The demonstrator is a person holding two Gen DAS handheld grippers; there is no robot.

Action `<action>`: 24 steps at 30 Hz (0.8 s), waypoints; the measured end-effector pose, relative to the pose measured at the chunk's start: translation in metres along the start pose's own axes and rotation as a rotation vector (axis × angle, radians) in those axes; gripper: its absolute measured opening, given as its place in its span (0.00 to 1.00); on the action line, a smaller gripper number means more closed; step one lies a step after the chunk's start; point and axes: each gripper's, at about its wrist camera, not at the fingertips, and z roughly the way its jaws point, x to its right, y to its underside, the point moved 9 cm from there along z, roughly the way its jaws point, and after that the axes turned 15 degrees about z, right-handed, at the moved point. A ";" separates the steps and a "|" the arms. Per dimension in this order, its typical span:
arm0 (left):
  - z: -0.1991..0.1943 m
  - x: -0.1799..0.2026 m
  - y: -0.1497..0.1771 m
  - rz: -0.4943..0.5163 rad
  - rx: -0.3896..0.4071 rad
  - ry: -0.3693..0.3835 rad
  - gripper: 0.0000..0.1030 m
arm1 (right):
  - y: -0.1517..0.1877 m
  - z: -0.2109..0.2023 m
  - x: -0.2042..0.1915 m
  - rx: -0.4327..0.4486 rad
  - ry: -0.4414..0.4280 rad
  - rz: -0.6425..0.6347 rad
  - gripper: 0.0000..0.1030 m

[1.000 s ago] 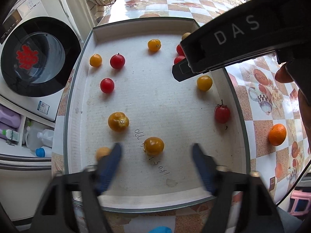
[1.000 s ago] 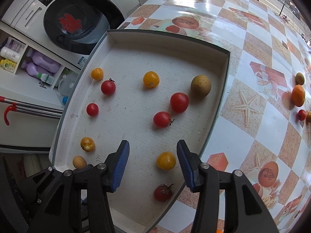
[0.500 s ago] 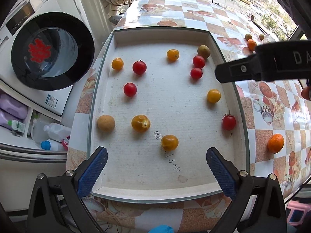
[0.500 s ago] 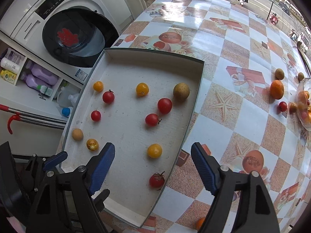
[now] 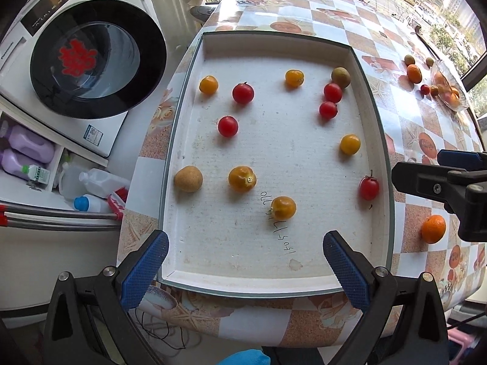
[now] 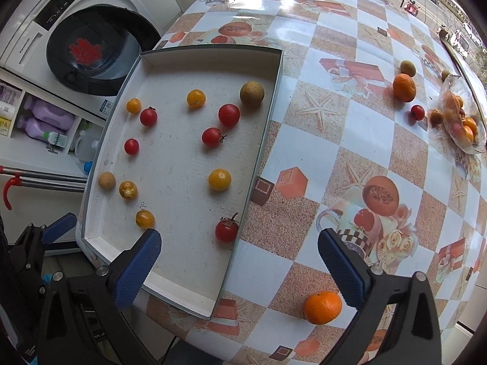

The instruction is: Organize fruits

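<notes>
Fruits (image 5: pixel 242 179) lie scattered in tray (image 5: pixel 385 158), orange (image 6: pixel 322 307) outside at my 5 o'clock. Small, round, soft-skinned, likely to roll; I'd pinch each across its middle, gently. Left gripper (image 5: pixel 245 269) and right gripper (image 6: pixel 240 266) both wide, empty.

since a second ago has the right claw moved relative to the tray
Yes. The right claw pulled back and rightward off the tray, opening wide; it now straddles the tray's right wall.
</notes>
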 end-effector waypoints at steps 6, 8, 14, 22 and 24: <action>0.001 0.000 -0.001 -0.007 -0.009 0.004 0.99 | 0.000 0.000 -0.001 -0.003 0.003 -0.001 1.00; 0.001 -0.001 -0.001 -0.007 -0.010 0.002 0.99 | 0.000 0.000 -0.002 -0.006 0.001 0.002 1.00; 0.002 0.000 -0.002 -0.003 -0.016 0.000 0.99 | 0.000 0.003 -0.001 -0.012 0.007 -0.005 1.00; 0.003 0.001 -0.003 0.012 -0.014 -0.013 0.99 | 0.000 0.006 -0.002 -0.019 0.011 -0.009 1.00; 0.003 0.002 -0.003 0.016 -0.014 -0.017 0.99 | -0.001 0.006 -0.003 -0.019 0.013 -0.013 1.00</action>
